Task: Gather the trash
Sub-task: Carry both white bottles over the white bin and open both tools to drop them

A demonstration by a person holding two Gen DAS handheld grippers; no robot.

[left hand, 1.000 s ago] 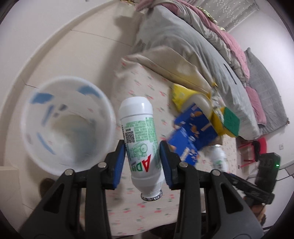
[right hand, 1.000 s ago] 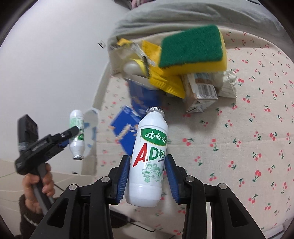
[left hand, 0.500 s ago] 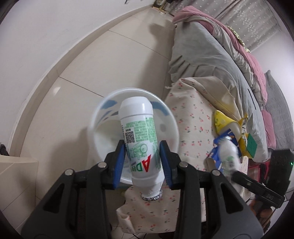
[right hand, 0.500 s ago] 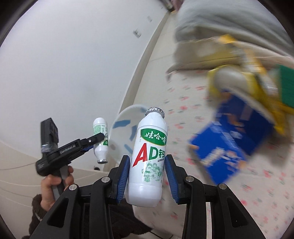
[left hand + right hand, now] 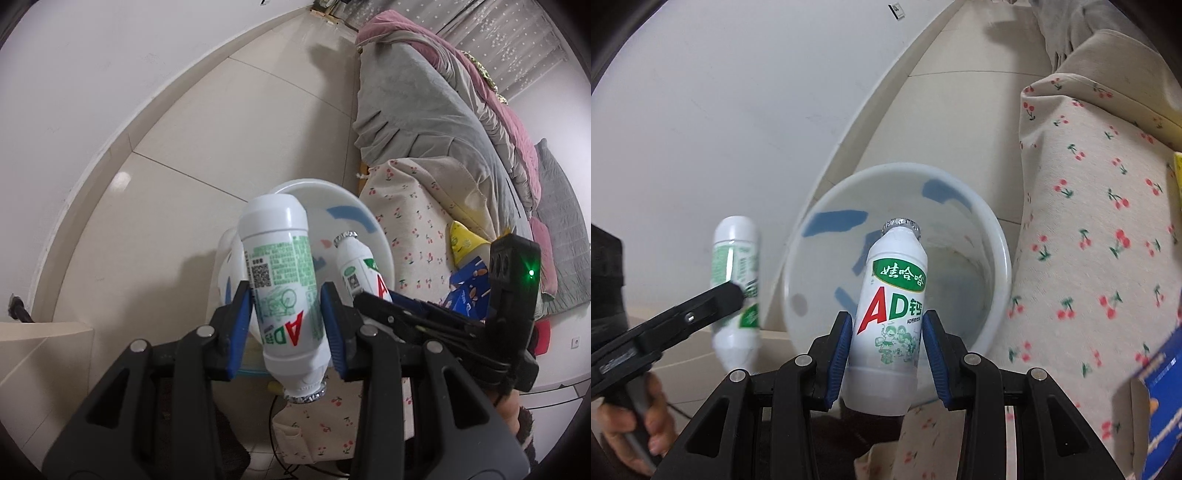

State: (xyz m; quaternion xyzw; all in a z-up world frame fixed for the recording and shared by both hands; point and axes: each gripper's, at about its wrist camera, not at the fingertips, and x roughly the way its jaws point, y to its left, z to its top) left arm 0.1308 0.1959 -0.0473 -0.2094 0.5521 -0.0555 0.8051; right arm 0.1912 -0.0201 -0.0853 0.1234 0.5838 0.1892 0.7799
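My left gripper is shut on a white AD milk bottle, held cap-down; it also shows in the right wrist view. My right gripper is shut on a second white AD bottle, cap up, also seen in the left wrist view. Both bottles hang over a white bin with blue patches, which stands on the floor beside the cherry-print cloth. The bin's rim shows in the left wrist view.
A blue snack box and a yellow packet lie on the cherry-print cloth. A grey and pink bed lies beyond. White wall and beige floor tiles surround the bin.
Both grippers have swung away from the trash pile on the cloth toward the bin. The right bottle now hangs over the bin's opening and the two grippers have come close together.
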